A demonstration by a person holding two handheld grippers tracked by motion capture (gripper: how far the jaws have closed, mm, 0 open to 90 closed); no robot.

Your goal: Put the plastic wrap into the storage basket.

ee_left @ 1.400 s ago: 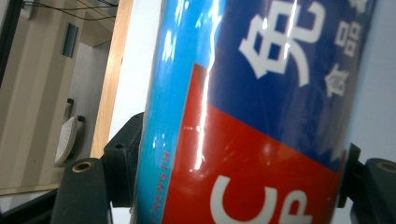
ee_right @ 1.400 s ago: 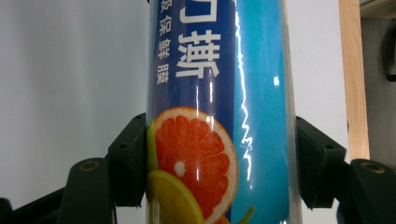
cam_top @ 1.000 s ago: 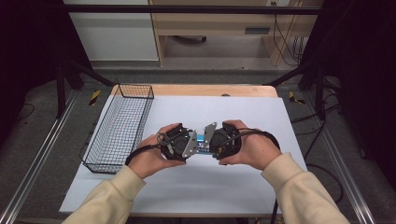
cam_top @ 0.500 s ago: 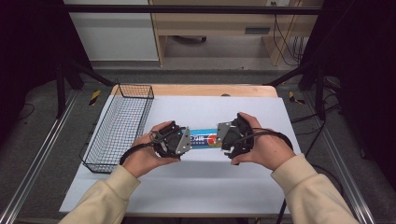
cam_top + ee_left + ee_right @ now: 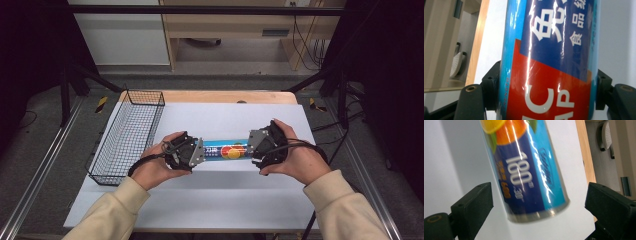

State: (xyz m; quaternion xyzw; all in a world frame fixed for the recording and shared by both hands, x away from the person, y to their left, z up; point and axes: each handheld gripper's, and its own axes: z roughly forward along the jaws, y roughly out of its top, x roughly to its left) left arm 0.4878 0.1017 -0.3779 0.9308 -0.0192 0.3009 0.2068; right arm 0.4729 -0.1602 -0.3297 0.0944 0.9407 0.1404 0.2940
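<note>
High view: we hold one blue roll of wrap (image 5: 226, 151) level over the middle of the white table (image 5: 225, 200), lengthwise between our two tools. Our left gripper (image 5: 186, 152) is clamped on the roll's left end; in the left gripper view both black jaws press the roll's (image 5: 549, 65) blue-and-red label. Our right gripper (image 5: 261, 146) sits at the roll's right end, and its jaws have just been opening; in the right gripper view they stand wide apart, clear of the roll's (image 5: 524, 170) end on both sides.

Surroundings: one black wire basket (image 5: 127, 136) along the table's left edge, well apart from the roll, nothing between them. One wooden strip (image 5: 220, 96) along the far edge. Cables (image 5: 305, 45) and pale furniture (image 5: 225, 30) beyond the table. Table surface near us bare.
</note>
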